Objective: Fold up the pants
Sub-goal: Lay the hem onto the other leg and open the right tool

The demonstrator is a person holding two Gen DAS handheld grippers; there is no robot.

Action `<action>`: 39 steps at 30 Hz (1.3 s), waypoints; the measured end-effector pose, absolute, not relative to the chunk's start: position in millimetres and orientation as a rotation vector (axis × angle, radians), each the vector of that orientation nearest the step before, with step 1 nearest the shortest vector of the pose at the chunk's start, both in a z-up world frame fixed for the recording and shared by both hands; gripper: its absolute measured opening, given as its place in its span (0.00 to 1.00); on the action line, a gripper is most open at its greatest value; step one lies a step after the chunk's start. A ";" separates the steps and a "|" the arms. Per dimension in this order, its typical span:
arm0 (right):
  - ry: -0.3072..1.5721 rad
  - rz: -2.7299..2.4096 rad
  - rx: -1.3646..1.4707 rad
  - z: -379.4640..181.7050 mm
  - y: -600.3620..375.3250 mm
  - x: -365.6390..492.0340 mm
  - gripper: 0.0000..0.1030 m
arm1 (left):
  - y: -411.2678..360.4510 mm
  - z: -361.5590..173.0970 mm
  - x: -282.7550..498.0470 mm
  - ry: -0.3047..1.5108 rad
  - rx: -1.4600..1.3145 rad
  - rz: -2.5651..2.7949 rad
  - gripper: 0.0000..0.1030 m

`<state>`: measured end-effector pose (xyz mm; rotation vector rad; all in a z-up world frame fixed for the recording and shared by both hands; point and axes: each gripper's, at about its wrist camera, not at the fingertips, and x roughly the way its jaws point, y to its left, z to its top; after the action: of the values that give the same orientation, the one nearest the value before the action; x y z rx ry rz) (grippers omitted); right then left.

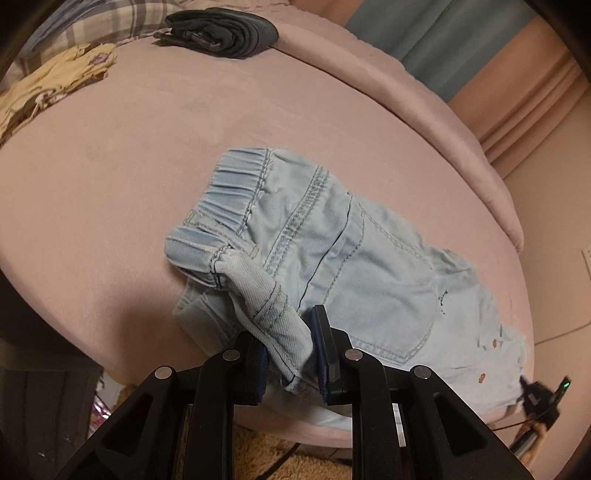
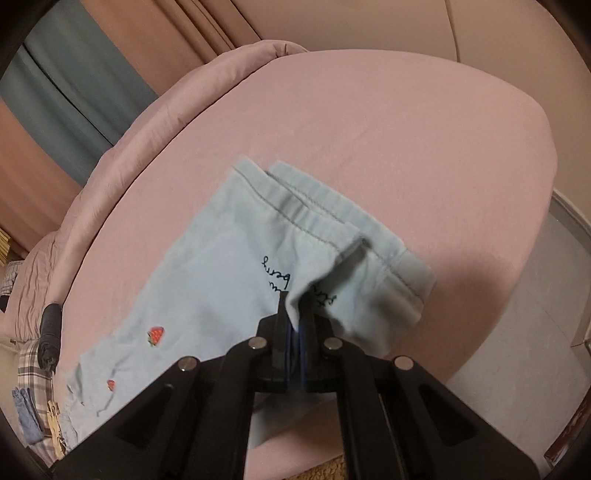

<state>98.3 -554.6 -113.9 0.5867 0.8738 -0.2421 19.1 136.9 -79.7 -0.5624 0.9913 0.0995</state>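
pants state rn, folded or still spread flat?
Partly folded. The pants lie doubled lengthwise, leg hems stacked, on the pink bed; the left gripper pinches the waistband, the right gripper pinches the legs.

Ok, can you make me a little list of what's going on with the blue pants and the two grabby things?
surface: pink bed cover
pants: light blue pants lying on the cover, strawberry pictures on the leg
left hand-held gripper: shut on a bunched bit of the pants near the stretchy waistband
right hand-held gripper: shut on a pinch of the leg near the hems
nearby: dark folded clothes, yellow clothes
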 end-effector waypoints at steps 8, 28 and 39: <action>0.886 -0.286 0.541 -106.4 -546.5 81.1 0.04 | 130.1 -83.8 13.1 0.994 -0.501 0.126 0.23; 0.850 -0.306 0.552 -101.1 -570.3 78.4 0.07 | 126.6 -63.0 12.1 0.973 -0.468 0.135 0.23; 0.899 -0.312 0.575 -113.9 -572.5 71.1 0.03 | 126.4 -75.0 14.0 1.019 -0.440 0.163 0.26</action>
<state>71.1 -572.5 -113.9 0.5753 0.8991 -0.3124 14.0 126.4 -75.0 -0.4403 1.0192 0.1633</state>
